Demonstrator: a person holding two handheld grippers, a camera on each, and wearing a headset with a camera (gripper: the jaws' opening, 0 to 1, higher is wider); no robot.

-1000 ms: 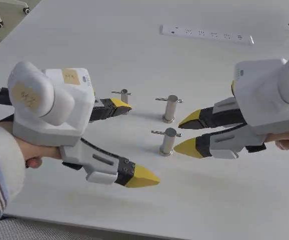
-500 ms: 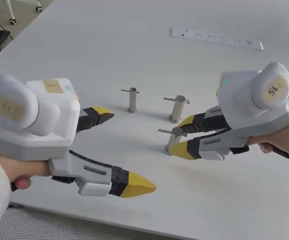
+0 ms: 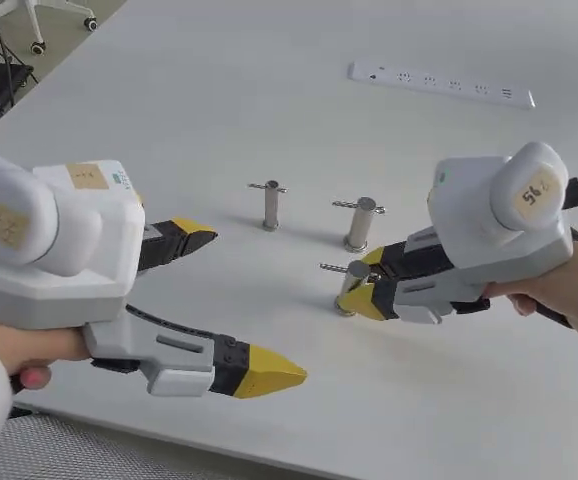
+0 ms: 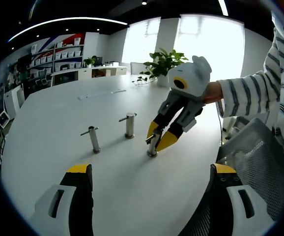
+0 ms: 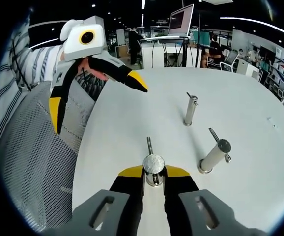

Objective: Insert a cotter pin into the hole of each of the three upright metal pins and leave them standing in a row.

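Basically, the pinning looks done: each of the three metal pins is already cross-pinned through its top and stands upright on the counter [image 3: 219, 90]. Right tongs [image 3: 365, 286] are closed on the front pin [image 5: 153, 165], yellow tips pressed on either side of the shaft below the head. The front cotter pin [image 3: 333, 267] sticks out away from those tongs. Left tongs [image 3: 239, 305] are wide open and hold nothing. They hang well apart from the front pin, on the side its cross-pin points to. The middle pin [image 3: 360, 224] stands just behind the front pin and the far pin [image 3: 271, 205] sits further off from it, so the three make a bent line, not a row. My read is that the front pin gets shifted next. Risks: a round shaft between flat tips can twist or slip, and any tilt could let the loose front cotter pin slide out of its hole. Dragging instead of lifting could catch the base and topple it. The middle pin is near enough that a careless swing could knock it over or snag the middle cotter pin [image 3: 350, 205]. If released off vertical, the front pin falls. Left tongs are too far off to steady anything.
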